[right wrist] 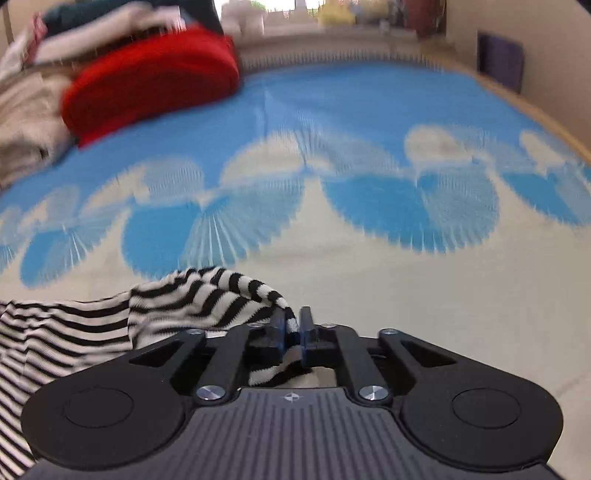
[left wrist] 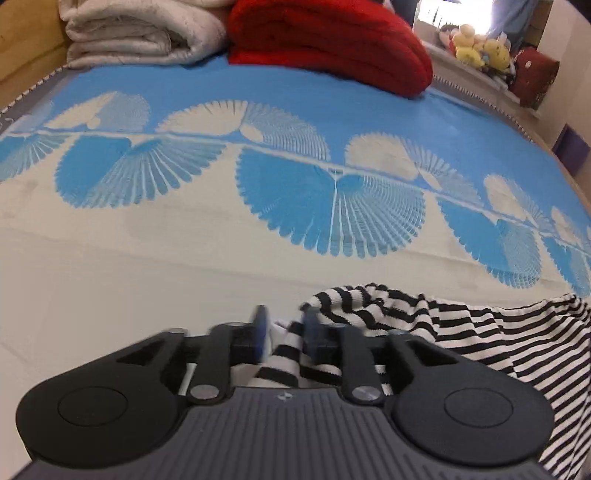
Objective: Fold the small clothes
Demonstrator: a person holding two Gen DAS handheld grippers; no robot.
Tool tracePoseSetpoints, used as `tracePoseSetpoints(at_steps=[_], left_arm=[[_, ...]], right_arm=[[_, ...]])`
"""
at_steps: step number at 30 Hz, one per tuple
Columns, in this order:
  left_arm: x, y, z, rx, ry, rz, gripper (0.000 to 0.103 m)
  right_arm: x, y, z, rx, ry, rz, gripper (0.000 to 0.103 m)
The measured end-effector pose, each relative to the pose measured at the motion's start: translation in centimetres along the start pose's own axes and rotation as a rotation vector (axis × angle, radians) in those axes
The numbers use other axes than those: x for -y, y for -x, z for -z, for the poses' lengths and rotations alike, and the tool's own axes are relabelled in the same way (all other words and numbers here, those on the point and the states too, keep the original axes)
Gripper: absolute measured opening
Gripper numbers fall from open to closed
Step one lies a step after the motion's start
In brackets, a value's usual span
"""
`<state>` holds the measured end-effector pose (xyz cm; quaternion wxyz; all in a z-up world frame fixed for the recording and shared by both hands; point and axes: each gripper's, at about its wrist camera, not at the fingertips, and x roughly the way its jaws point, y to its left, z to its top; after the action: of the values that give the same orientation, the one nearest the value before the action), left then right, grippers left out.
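The striped garment lies bunched on the near, cream part of the blue-and-cream bedspread, well short of the red blanket. Its long axis runs approx. left-right between the grippers. The right gripper is clamped on a rolled edge; the left gripper has cloth between its jaws w/ a gap visible, so it's prob. not biting yet. Risk: the left side slips out when lifted, so the fold goes skewed.

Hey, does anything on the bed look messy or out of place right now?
Only the striped garment: it lies bunched and wrinkled on the blue-and-cream bedspread, not yet folded, with an edge between each pair of tongs, left and right. The red and cream blankets sit folded behind.
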<state>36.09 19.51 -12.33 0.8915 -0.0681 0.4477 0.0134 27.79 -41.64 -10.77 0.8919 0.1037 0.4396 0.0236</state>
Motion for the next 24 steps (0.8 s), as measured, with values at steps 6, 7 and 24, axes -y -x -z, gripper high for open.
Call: tracePoseSetpoints(at_steps=[6, 7, 24], left_arm=[[-3.1, 3.0, 0.9, -0.057, 0.067, 0.075, 0.033], [-3.5, 3.6, 1.2, -0.064, 0.071, 0.080, 0.033], [-7.0, 4.8, 7.3, -0.279, 0.167, 0.183, 0.060]], right_arm=[[0.4, 3.4, 0.6, 0.028, 0.010, 0.034, 0.037], [0.6, 4.3, 0.7, 0.040, 0.002, 0.028, 0.039], [2.3, 16.3, 3.8, 0.163, 0.041, 0.038, 0.060]])
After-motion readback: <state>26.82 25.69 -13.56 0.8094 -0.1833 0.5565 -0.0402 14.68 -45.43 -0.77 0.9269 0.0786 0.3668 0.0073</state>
